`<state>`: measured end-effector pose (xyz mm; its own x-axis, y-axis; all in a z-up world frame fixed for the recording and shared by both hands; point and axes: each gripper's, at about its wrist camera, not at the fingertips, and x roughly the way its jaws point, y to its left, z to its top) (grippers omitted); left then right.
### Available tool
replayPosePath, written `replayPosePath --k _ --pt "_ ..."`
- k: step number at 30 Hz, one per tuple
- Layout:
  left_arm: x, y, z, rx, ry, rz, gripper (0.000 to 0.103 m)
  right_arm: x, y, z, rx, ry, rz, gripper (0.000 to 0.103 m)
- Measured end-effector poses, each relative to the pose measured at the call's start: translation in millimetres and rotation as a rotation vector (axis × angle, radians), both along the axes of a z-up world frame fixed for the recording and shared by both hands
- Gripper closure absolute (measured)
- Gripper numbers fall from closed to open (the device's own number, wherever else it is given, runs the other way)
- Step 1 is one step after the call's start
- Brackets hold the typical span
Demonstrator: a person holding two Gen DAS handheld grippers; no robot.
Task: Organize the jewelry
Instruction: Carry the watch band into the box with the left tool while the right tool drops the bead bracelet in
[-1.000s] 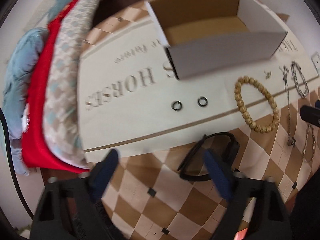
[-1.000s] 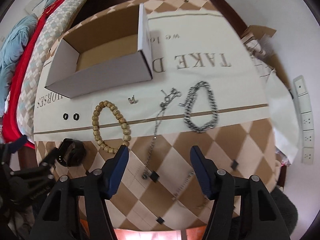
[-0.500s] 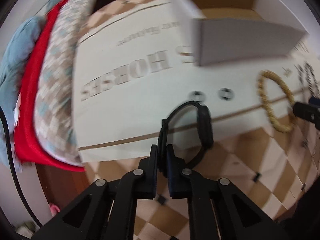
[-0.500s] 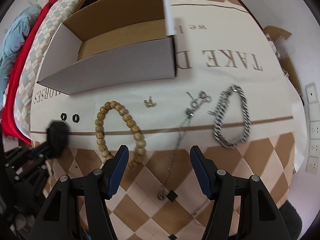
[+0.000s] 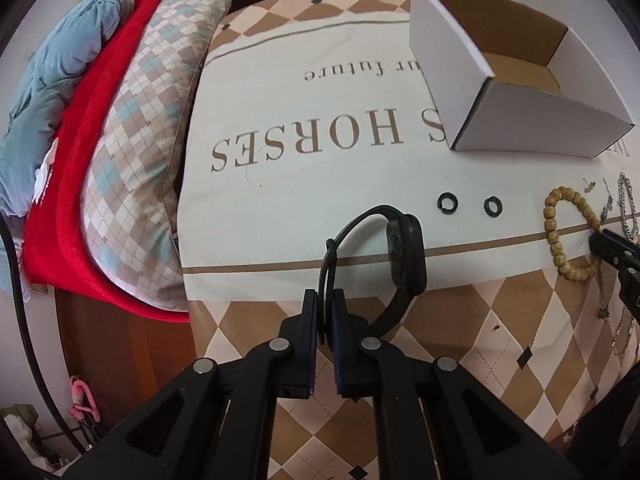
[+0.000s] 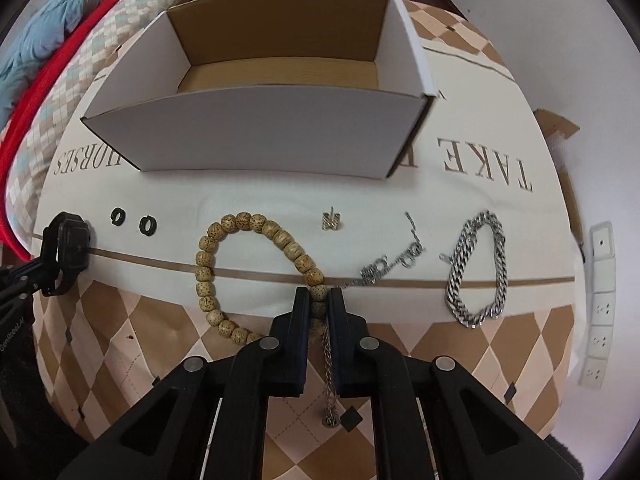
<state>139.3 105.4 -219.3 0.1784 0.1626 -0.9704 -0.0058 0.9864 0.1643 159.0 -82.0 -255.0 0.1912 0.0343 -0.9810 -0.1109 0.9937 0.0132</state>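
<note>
Both pick-ups look done: the left gripper point(image 5: 327, 312) pinches the black watch's point(image 5: 404, 256) strap, the right gripper point(image 6: 319, 308) has just closed on the bead bracelet point(image 6: 256, 272), and next both need lifting off the bench into the empty box point(image 6: 280, 136).

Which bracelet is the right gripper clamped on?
The wooden bead bracelet: the right gripper pinches its beads, while the silver chain bracelet lies untouched further right.

Jewelry spread in a row by the open box

Black watch point(image 5: 404, 256) has its strap pinched in the left tongs point(image 5: 326, 320). The right tongs point(image 6: 319, 300) close on the wooden bead bracelet point(image 6: 256, 272). Two black rings point(image 6: 132, 220) sit between them, thin chain point(image 6: 376, 272) and chunky silver bracelet point(image 6: 476, 268) just right, white cardboard box point(image 6: 264, 136) beyond.
</note>
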Motion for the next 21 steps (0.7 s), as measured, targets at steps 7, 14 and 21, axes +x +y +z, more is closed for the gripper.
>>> replayPosePath --k 7,14,21 --pt "-5 -8 24 -0.014 -0.043 -0.004 0.099 -12 -21 47 0.058 -0.111 -0.053 0.094" --pt "-5 -21 57 -0.020 -0.114 -0.007 0.099 3 -50 102 0.083 -0.221 -0.030 0.094" --pt "6 -40 87 -0.072 -0.177 0.011 0.099 8 -58 153 0.108 -0.313 -0.030 0.094"
